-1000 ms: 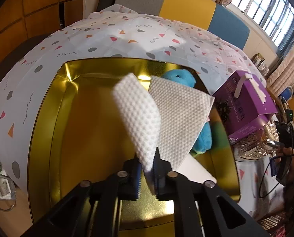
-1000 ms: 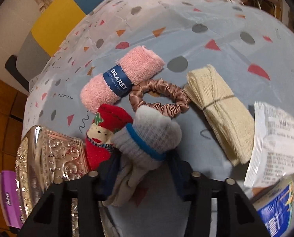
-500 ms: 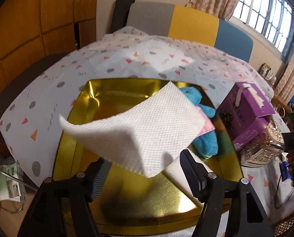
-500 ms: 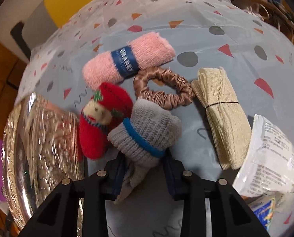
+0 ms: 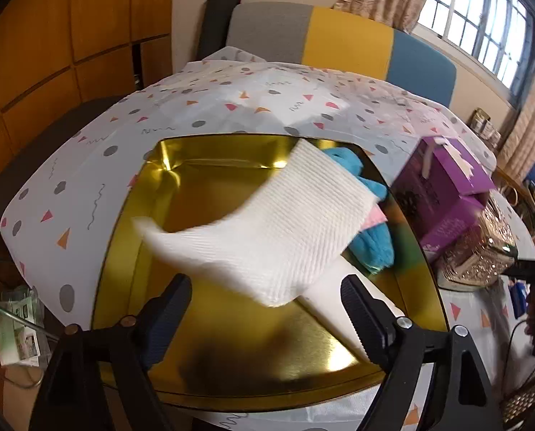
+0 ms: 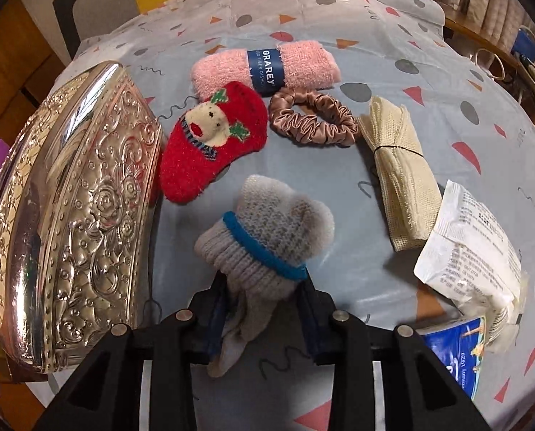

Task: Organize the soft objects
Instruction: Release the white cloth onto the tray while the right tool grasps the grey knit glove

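White cloth (image 5: 267,230) drifts over the tin (image 5: 181,212) — left claw (image 5: 267,309) apart; right claw (image 6: 263,309) clamps a sock (image 6: 263,230) — its limp cuff could snag the tin's 3 o'clock rim.

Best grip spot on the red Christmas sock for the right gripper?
Take the red fuzzy Christmas sock across its narrower lower end, near, coming from above. It lies flat, with its long axis running diagonally, so close the fingers across the width. That end clears the pink rolled towel and satin scrunchie; the embossed silver tin lid sits close alongside.
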The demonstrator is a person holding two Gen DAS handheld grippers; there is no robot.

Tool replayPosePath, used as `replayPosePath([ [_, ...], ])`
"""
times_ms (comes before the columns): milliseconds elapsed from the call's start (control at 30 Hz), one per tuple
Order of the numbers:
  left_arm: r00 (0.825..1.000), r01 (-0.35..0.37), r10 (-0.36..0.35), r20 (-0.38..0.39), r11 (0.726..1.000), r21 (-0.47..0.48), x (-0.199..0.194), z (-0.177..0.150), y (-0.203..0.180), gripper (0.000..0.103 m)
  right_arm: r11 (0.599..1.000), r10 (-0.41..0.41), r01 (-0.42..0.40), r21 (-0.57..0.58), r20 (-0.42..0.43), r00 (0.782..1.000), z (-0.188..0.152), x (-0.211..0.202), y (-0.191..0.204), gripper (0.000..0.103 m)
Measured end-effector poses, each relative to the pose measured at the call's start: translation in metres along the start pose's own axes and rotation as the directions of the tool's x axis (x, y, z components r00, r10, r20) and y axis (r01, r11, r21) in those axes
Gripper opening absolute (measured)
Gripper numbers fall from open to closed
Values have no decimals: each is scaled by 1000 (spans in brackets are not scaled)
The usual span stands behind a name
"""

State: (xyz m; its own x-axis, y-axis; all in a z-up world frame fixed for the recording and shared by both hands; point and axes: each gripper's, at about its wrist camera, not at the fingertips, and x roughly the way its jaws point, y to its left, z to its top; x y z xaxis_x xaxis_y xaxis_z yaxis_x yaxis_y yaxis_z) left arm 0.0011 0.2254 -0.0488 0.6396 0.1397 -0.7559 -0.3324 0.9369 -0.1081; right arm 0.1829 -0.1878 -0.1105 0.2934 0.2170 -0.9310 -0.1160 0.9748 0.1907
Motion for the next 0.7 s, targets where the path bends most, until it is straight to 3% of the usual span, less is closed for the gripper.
replayPosePath([
  [100, 999, -35, 35, 18, 999, -27, -1, 5, 7, 93, 1000, 0, 1, -30, 29, 1000, -1, 1, 0, 36],
  [433, 997, -50, 50, 60, 999, -4, -12, 4, 0, 95, 997, -47, 52, -52, 81, 996, -8, -1, 12, 36],
  [700, 997, -35, 35, 70, 999, 3, -16, 3, -8, 95, 998, -56, 56, 2, 96, 994, -1, -4, 6, 31],
])
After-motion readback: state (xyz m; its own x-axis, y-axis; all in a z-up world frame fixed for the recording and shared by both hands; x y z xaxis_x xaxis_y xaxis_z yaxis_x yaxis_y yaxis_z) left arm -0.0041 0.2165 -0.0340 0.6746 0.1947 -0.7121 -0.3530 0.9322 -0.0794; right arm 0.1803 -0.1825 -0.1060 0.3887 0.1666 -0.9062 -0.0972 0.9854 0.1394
